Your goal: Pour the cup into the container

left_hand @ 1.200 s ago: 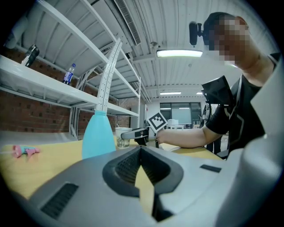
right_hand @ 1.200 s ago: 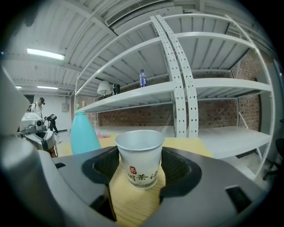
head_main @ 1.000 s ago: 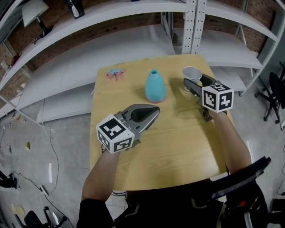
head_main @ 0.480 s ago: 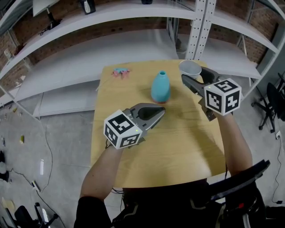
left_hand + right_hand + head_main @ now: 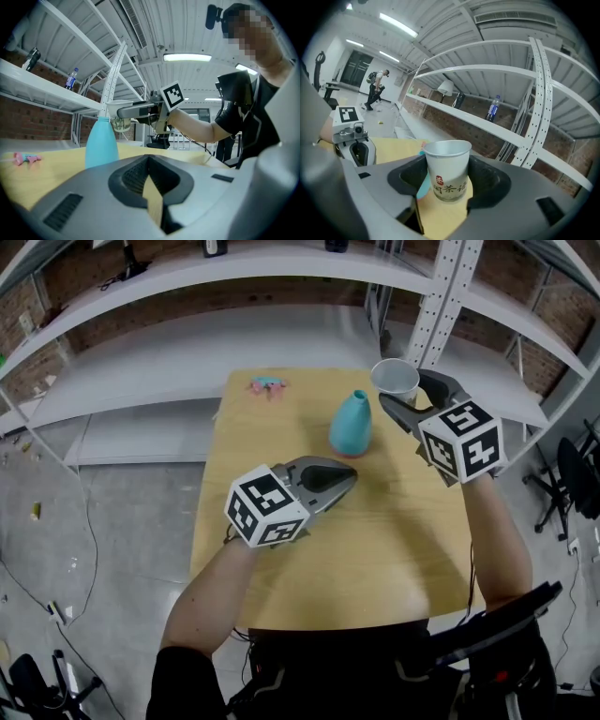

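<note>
Right gripper has its jaws spread wide and pressed against the two sides of a white paper cup with red and dark print. The cup stands upright in the grip, its open mouth up, and it is clear of the tabletop. From the left gripper view it hangs at about the height of the neck of a turquoise teardrop-shaped container with a narrow mouth; from the head view it sits just to the right of that container and a little farther away, not touching it. The container stands upright on a light wooden table, around the middle of its far half. Nearer the person, the left gripper is over the table with its jaws together and nothing between them, tips aimed toward the container. A small pink and blue object lies by the far left corner. White metal shelving runs behind the table.
</note>
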Available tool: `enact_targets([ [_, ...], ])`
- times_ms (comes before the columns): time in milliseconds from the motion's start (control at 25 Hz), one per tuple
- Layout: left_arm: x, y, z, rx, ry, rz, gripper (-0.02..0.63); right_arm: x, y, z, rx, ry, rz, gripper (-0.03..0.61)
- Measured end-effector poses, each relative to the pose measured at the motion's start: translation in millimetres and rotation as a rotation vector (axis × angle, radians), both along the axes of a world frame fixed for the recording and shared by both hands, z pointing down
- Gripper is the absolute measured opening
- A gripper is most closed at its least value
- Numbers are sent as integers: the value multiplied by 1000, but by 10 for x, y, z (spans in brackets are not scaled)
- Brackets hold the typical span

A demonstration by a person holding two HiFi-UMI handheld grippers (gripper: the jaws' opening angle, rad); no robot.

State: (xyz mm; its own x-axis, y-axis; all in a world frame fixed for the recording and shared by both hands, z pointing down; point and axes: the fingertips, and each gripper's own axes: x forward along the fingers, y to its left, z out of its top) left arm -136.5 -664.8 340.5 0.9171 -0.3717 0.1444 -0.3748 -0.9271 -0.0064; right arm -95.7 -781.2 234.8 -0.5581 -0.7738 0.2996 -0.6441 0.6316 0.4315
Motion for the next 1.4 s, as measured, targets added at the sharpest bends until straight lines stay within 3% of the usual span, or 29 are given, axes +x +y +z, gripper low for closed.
enact_targets([
  [760,9,44,-4,-1,0,32,2,-105,-67,74,172,364,33,276],
  [1400,12,62,-7,-2,-1,36,2,-135,-82,114,267,537,26,276],
])
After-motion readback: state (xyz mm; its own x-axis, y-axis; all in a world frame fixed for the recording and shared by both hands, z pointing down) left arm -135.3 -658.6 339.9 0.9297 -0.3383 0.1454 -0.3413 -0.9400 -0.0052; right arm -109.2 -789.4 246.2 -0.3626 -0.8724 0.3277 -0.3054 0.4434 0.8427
